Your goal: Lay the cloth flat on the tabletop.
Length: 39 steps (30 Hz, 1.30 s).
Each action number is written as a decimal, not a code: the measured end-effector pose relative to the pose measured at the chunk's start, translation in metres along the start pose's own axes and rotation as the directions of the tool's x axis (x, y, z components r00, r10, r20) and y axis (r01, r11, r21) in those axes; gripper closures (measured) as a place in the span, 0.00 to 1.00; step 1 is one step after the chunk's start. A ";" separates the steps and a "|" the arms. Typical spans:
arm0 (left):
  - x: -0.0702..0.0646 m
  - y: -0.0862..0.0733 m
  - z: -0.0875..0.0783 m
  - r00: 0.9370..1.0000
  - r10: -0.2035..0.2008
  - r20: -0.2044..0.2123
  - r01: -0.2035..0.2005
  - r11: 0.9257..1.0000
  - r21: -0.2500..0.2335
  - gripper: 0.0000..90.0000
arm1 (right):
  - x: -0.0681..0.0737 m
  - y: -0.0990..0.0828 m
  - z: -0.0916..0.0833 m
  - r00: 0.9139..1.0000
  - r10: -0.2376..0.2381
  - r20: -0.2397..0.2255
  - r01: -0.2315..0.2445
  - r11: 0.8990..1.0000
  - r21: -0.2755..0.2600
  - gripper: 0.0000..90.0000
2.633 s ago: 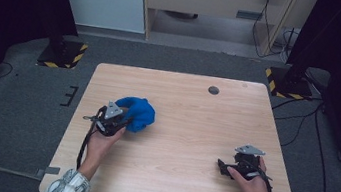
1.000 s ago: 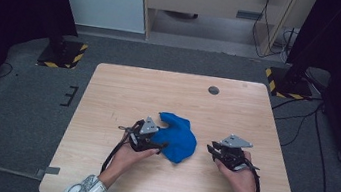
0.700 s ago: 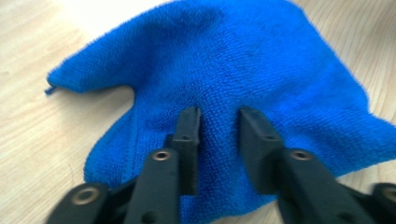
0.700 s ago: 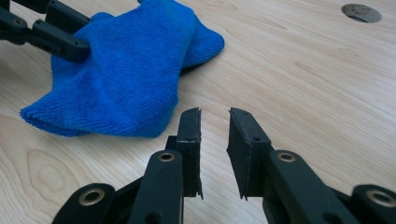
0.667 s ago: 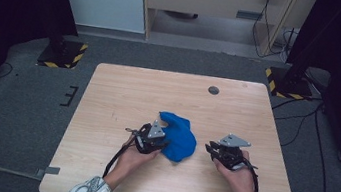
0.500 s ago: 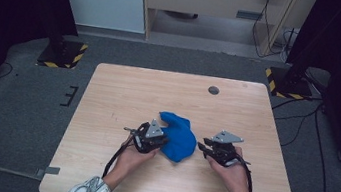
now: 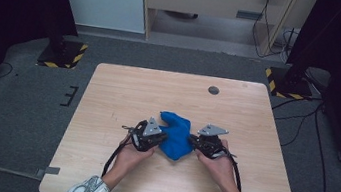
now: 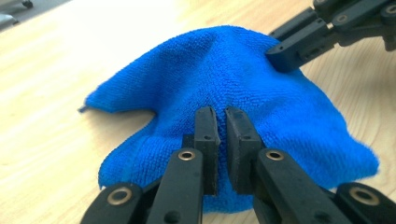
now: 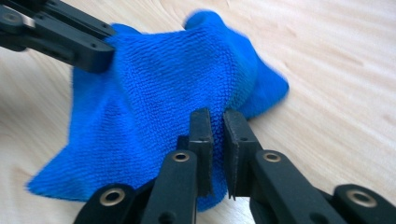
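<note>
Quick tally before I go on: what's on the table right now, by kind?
Blue cloth: 1
Grippers, left gripper and right gripper: 2
Dark round spot in the table top: 1
Total: 4

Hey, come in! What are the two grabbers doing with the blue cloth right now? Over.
Left gripper shut on blue cloth. Right gripper shut on its opposite edge. Cloth bunched on table. Nothing in the way.

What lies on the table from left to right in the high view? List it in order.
Left gripper → blue cloth → right gripper, all in a row on the wooden table.
</note>
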State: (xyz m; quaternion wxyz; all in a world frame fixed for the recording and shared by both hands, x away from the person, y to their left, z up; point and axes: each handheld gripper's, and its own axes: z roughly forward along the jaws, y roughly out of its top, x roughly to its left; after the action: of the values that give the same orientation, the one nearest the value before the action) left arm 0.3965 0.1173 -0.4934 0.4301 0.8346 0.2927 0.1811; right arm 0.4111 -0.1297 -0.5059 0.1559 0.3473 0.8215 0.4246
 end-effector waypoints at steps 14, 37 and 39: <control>0.003 0.027 -0.034 1.000 0.010 -0.014 -0.011 0.999 -0.045 0.93 | 0.018 0.036 -0.046 0.999 -0.033 0.002 0.033 0.994 -0.108 0.92; 0.003 -0.014 0.008 0.999 0.049 0.016 -0.052 0.982 0.179 0.79 | -0.008 0.032 -0.008 0.997 0.072 0.041 -0.071 0.997 -0.027 0.45; 0.003 -0.014 0.006 0.999 0.045 0.016 -0.047 0.984 0.171 0.68 | -0.011 0.036 -0.006 0.996 0.073 0.045 -0.072 0.997 -0.029 0.44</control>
State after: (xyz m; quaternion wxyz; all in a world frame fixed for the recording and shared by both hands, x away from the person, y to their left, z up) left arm 0.3975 0.1220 -0.5078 0.3542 0.8761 0.2854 0.1601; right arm 0.4311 -0.1265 -0.4733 0.1641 0.3843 0.7987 0.4329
